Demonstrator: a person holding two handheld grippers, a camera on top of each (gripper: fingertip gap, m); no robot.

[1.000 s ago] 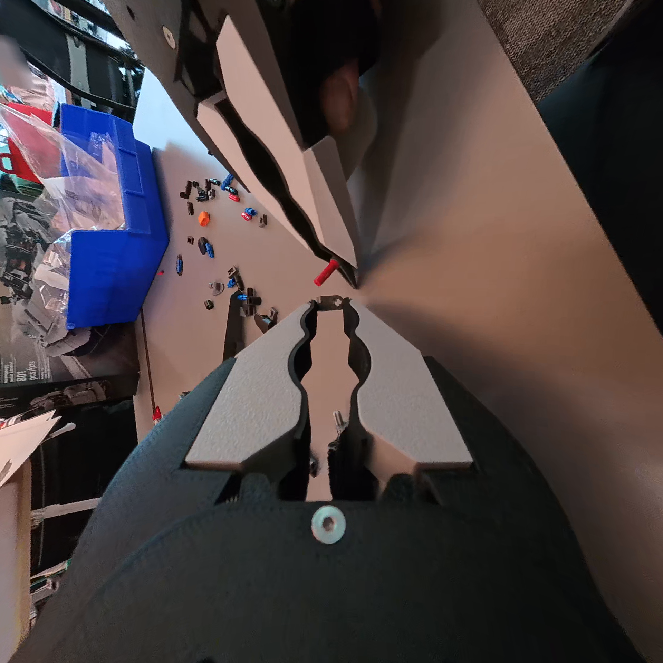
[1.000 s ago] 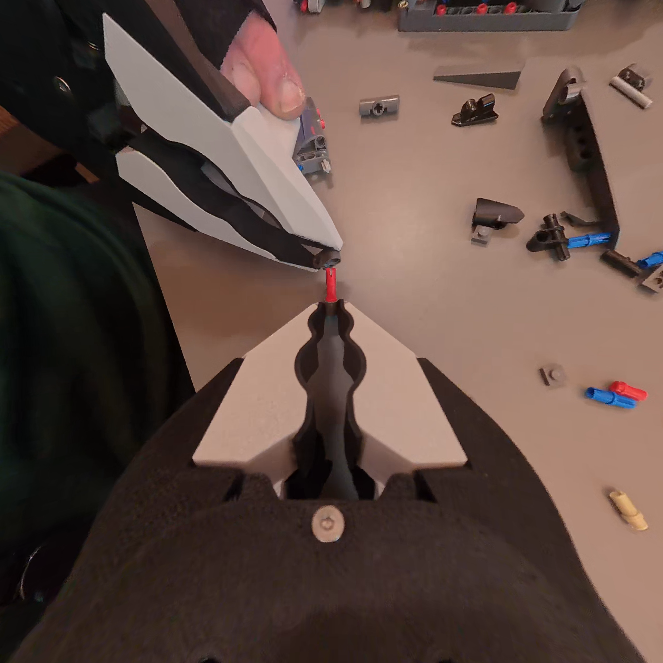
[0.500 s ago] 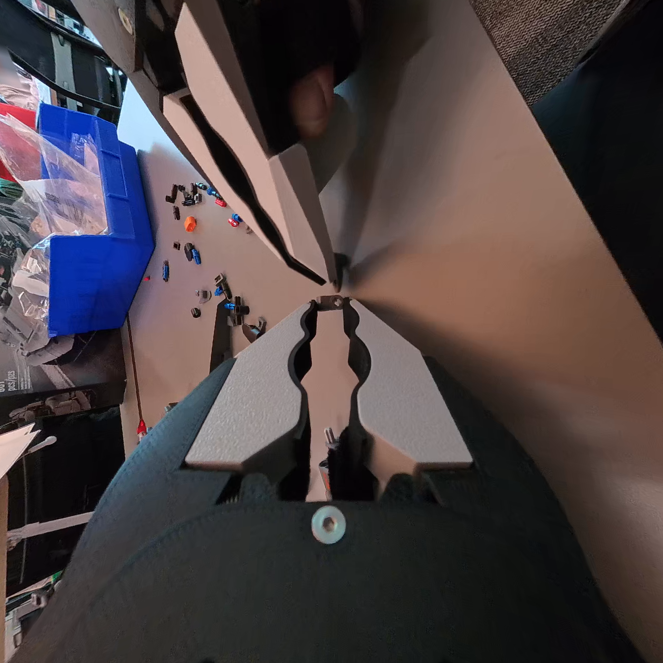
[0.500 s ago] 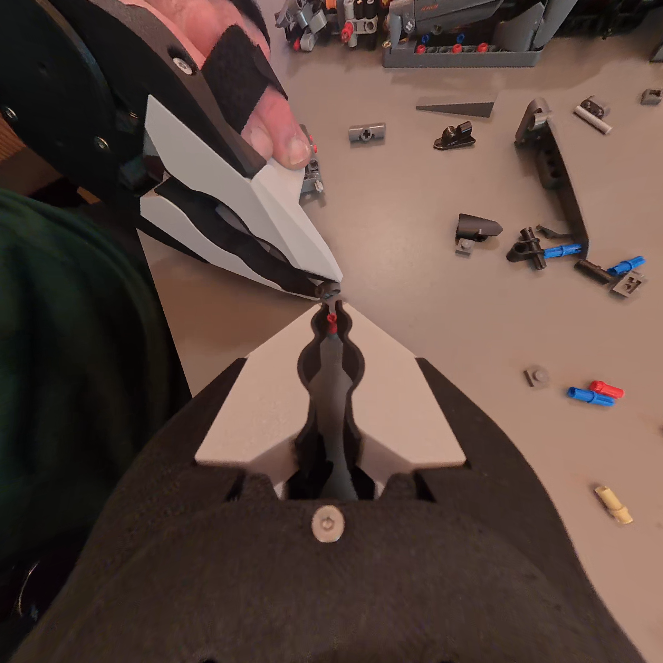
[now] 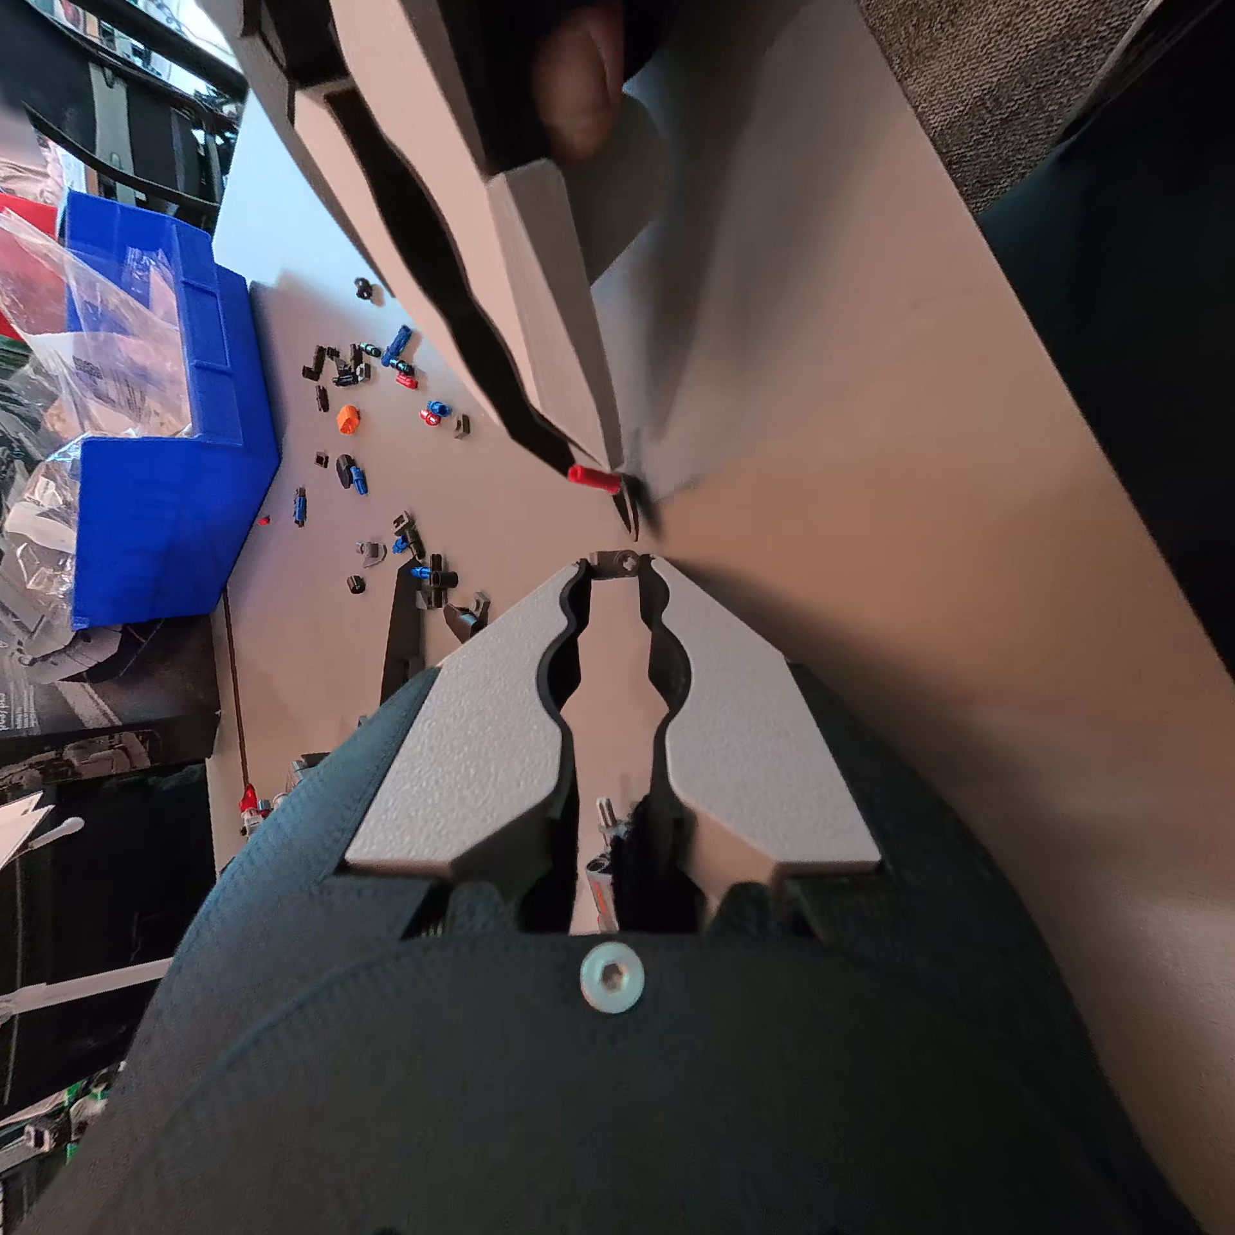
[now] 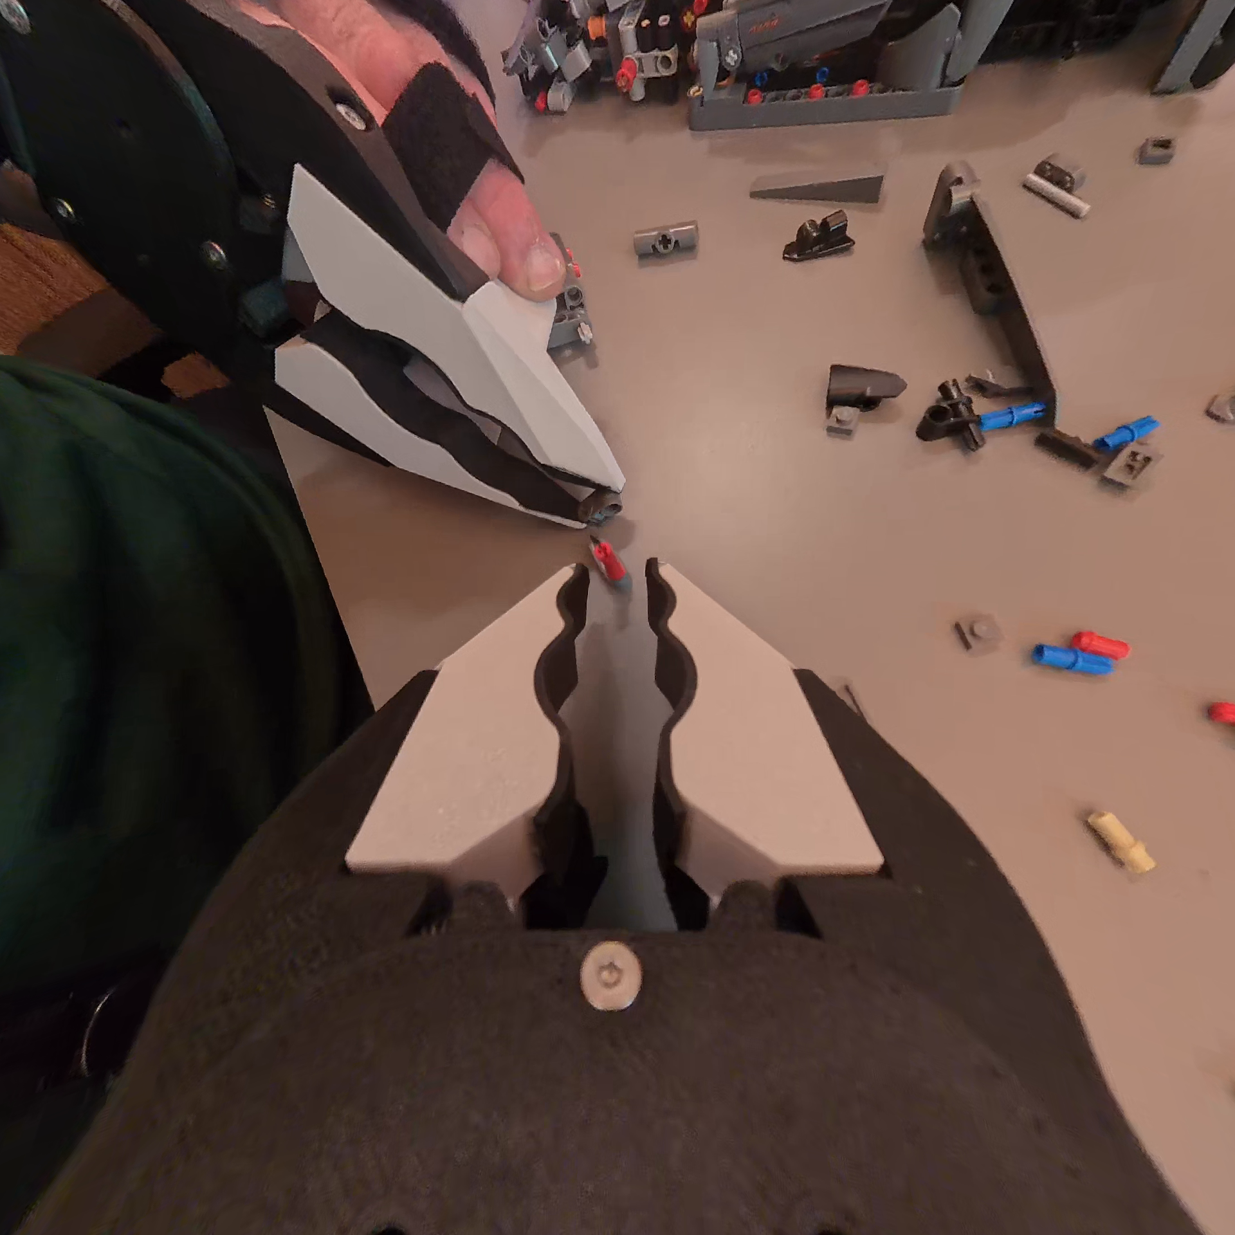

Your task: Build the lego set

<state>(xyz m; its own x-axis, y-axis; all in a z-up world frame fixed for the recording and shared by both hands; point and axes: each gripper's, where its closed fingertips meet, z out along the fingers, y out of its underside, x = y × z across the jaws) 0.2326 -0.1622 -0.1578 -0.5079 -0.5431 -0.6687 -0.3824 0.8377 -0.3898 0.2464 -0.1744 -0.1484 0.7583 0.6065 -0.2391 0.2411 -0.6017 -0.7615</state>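
Observation:
My left gripper (image 5: 616, 569) is shut on a small dark grey connector (image 5: 625, 563) with a cross hole, held above the table. It also shows in the right wrist view (image 6: 597, 509), upper left, with the connector (image 6: 607, 504) at its tips. My right gripper (image 6: 618, 568) is open, its tips a narrow gap apart just below that connector. A short red pin (image 6: 609, 560) sits tilted and loose between the right fingertips. In the left wrist view the red pin (image 5: 593, 478) sticks out sideways at the right gripper's tips (image 5: 627, 518).
A blue bin (image 5: 167, 468) with plastic bags stands far left. Loose pins and small pieces lie scattered on the table (image 6: 768, 534). A long dark beam (image 6: 996, 294), blue and red pins (image 6: 1076, 658) and a tan pin (image 6: 1123, 852) lie right. A partly built model (image 6: 822, 100) stands at the back. The tips of both grippers are at nearly the same place.
My right gripper was shut on the red pin and pressed it toward the left's connector. Now its jaws have opened and the pin sits loose and tilted. The left gripper keeps its hold.

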